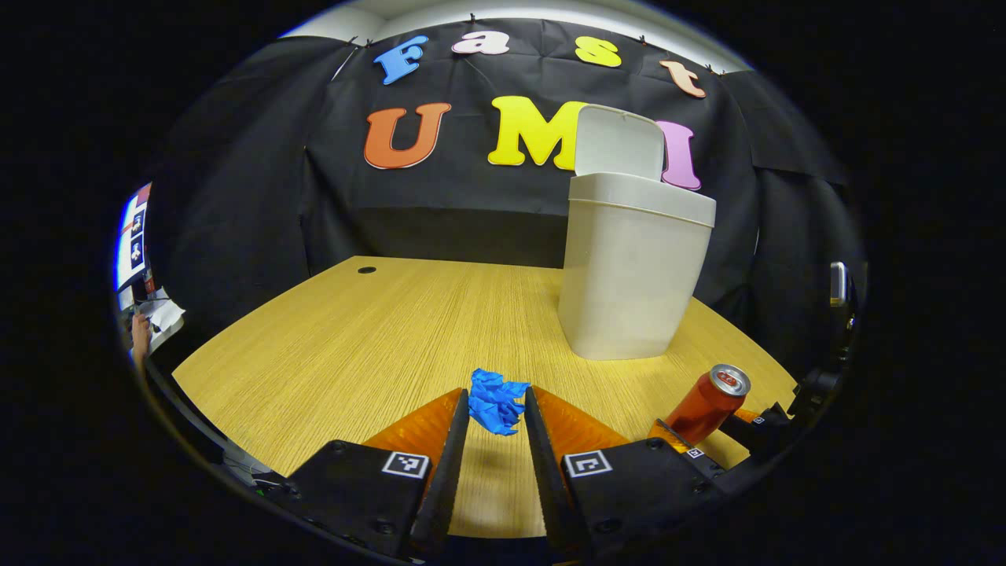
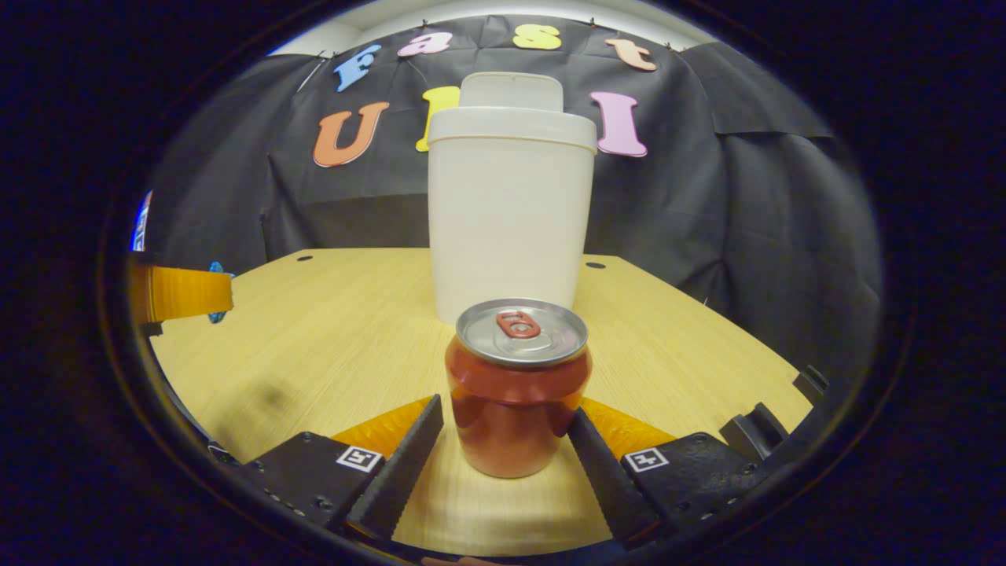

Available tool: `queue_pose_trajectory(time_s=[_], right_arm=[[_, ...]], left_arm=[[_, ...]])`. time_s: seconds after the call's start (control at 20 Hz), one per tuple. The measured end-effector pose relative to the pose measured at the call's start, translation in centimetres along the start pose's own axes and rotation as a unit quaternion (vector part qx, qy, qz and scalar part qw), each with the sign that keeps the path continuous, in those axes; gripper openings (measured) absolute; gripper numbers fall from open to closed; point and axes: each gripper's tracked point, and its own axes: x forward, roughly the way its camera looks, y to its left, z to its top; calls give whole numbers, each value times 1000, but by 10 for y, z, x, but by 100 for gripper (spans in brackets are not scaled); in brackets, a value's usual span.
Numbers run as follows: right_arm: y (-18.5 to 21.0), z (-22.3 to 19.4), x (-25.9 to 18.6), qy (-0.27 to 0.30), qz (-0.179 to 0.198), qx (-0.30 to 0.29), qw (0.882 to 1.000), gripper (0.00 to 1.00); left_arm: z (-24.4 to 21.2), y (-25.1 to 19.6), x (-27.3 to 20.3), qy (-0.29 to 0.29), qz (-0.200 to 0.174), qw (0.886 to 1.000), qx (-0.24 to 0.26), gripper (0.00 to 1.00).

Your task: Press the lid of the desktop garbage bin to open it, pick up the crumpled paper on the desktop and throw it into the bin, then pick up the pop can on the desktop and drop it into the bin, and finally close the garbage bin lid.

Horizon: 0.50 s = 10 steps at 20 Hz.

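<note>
The white bin [image 1: 633,275] stands on the wooden table [image 1: 354,346] with its lid [image 1: 617,141] flipped up. My left gripper [image 1: 497,409] is shut on the blue crumpled paper [image 1: 495,401], held at the fingertips a little above the table, with its shadow below. One left finger and a bit of that paper [image 2: 216,292] show at the left edge of the right gripper view. My right gripper [image 2: 509,409] is closed on the red pop can [image 2: 517,385], both fingers against its sides; the can stands upright in front of the bin [image 2: 511,212]. The can [image 1: 711,401] sits to the right of the paper.
Black cloth walls close in the table at the back and sides. Cable holes [image 1: 367,270] [image 2: 595,266] sit near the table's far edge. Bare tabletop lies to the left of the bin.
</note>
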Motion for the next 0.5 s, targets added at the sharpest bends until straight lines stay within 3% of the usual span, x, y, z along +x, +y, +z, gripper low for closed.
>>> queue_pose_trajectory(time_s=[0.3, 0.4, 0.5], right_arm=[[-17, 17, -4, -22, -15, 27, 999, 92], [-19, 21, -6, -23, -17, 34, 999, 81], [-21, 27, -11, -29, -16, 36, 999, 81]], left_arm=[[-6, 0, 4, 8, -5, 1000, -2, 48], [-7, 0, 4, 10, -6, 1000, -1, 48], [-9, -2, 3, 10, -7, 1000, 1, 48]])
